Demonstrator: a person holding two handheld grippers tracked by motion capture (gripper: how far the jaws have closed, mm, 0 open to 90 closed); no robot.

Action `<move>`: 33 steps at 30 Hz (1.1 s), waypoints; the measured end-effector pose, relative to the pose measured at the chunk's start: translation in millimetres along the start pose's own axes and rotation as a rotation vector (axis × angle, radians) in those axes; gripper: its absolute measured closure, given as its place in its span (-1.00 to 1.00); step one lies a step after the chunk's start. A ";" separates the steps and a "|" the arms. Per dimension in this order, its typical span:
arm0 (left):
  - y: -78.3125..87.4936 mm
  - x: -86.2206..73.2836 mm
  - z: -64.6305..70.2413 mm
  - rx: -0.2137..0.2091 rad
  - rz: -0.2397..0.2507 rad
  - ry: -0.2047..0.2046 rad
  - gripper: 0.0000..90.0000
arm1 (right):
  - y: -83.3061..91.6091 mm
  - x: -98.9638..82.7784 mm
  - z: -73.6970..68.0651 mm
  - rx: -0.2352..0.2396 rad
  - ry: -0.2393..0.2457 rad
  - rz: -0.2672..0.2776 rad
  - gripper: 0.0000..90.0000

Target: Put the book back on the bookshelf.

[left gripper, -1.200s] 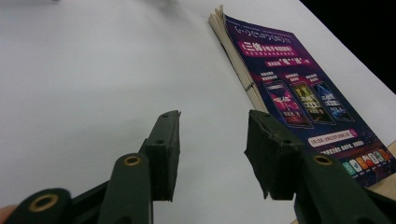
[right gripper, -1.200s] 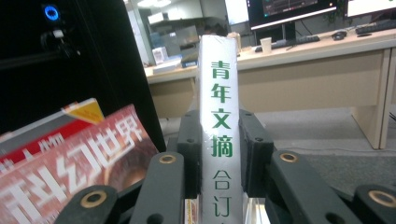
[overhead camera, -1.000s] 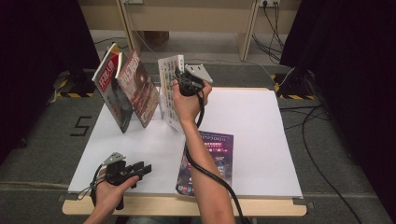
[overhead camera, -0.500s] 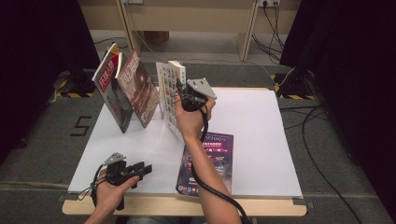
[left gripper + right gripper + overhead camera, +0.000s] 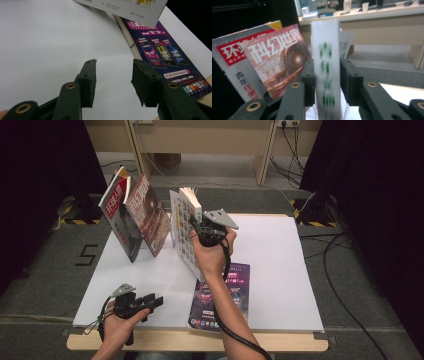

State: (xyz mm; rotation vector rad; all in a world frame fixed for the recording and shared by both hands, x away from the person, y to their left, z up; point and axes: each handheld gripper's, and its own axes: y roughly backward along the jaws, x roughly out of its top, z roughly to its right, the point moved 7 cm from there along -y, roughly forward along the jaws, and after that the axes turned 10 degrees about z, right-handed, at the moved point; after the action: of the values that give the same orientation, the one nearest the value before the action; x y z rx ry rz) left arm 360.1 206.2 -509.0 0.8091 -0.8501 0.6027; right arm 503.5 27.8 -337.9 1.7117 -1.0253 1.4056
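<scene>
- The right tongs (image 5: pixel 200 227) reached to the far middle of the white surface (image 5: pixel 280 270) and straddled the spine of a white book (image 5: pixel 186 227) that stood upright, third in a row of standing volumes.
- In the right gripper view the white book's spine (image 5: pixel 327 72) sat between the jaws, which had just been opening; a sliver of gap showed on the right side, so I judged the grip released and the book left to stand on its own (the blur made the left contact hard to tell).
- To its left a red-titled magazine (image 5: pixel 116 215) and a brown science-fiction magazine (image 5: pixel 150 215) leaned against each other, probably so that each propped the other up.
- The white book stood just right of them, apart from the brown cover at the top, likely placed there to extend the row.
- A purple-covered book (image 5: pixel 232 292) lay flat near the front edge, partly under the right forearm, seemingly waiting its turn.
- The left tongs (image 5: pixel 152 301) rested low at the near left edge, jaws apart and empty, pointing toward that purple book (image 5: pixel 160 53) (idle, not helping).
</scene>
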 end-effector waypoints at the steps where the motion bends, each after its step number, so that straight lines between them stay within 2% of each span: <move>1: 0.0 -0.1 0.0 0.000 0.000 0.000 0.19 | 0.9 -0.9 -0.4 0.007 0.000 -0.014 0.46; 4: 0.1 0.0 0.0 -0.001 0.000 0.001 0.19 | 2.1 -4.2 -0.4 0.019 -0.004 -0.048 0.40; 6: 0.6 0.4 0.2 -0.001 0.002 0.001 0.19 | 4.2 -4.1 -0.2 0.012 0.013 -0.055 0.45; 8: 0.7 0.5 0.1 -0.001 0.002 0.002 0.19 | 5.6 -4.1 0.3 0.018 0.001 -0.074 0.46; 13: 0.6 0.2 -0.1 -0.001 0.001 0.002 0.19 | 9.9 -2.8 2.1 0.020 0.025 -0.102 0.45; 18: 0.2 0.0 0.2 -0.001 0.002 0.001 0.19 | 20.6 -4.8 6.8 0.013 0.027 -0.080 0.43; 25: -0.3 -1.3 2.0 -0.004 -0.005 -0.001 0.19 | 31.9 -8.7 12.0 0.007 0.036 -0.084 0.40; 33: -0.6 -2.1 2.2 -0.007 -0.006 -0.001 0.19 | 42.0 -16.6 11.0 0.011 0.022 -0.087 0.33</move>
State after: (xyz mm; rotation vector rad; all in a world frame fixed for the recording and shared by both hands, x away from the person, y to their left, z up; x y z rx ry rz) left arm 358.5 203.8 -510.1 0.8057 -0.8495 0.5936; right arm 469.2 1.5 -355.1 1.7247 -0.9214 1.3737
